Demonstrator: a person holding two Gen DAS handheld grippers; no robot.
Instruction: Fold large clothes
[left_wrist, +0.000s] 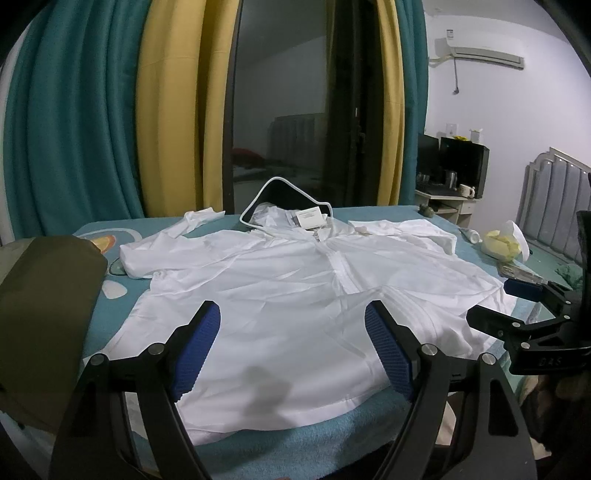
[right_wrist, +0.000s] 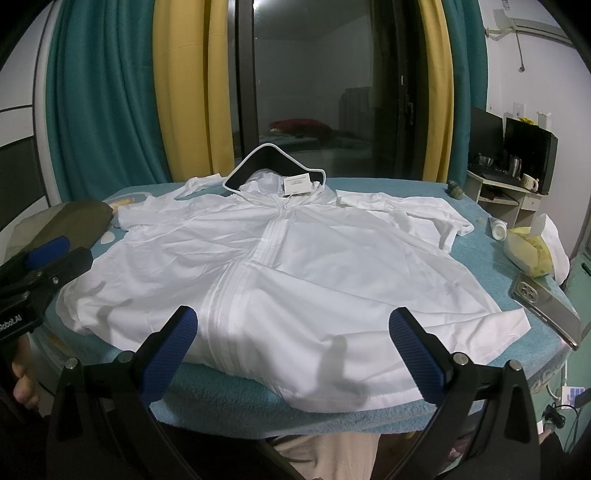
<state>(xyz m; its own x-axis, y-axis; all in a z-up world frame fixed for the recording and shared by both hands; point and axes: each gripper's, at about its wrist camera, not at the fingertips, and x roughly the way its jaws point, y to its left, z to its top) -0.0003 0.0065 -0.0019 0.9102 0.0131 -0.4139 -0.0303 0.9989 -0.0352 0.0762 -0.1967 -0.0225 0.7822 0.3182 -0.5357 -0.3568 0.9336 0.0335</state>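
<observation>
A large white zip-front hooded jacket (left_wrist: 280, 291) lies spread flat, front up, on a teal towel-covered table (left_wrist: 295, 439); it also shows in the right wrist view (right_wrist: 295, 273). Its hood with a paper tag (right_wrist: 295, 183) points away, sleeves bent at both far corners. My left gripper (left_wrist: 293, 314) is open and empty, above the hem at the near left. My right gripper (right_wrist: 293, 319) is open and empty, above the hem at the near right. The right gripper shows at the right edge of the left wrist view (left_wrist: 517, 299), the left one at the left edge of the right wrist view (right_wrist: 51, 254).
An olive-green folded cloth (left_wrist: 44, 314) lies at the table's left. A yellow tissue pack (right_wrist: 532, 247), a small white bottle (right_wrist: 496, 228) and a phone (right_wrist: 546, 306) lie at the right edge. Curtains and a dark window stand behind; a desk and a headboard are far right.
</observation>
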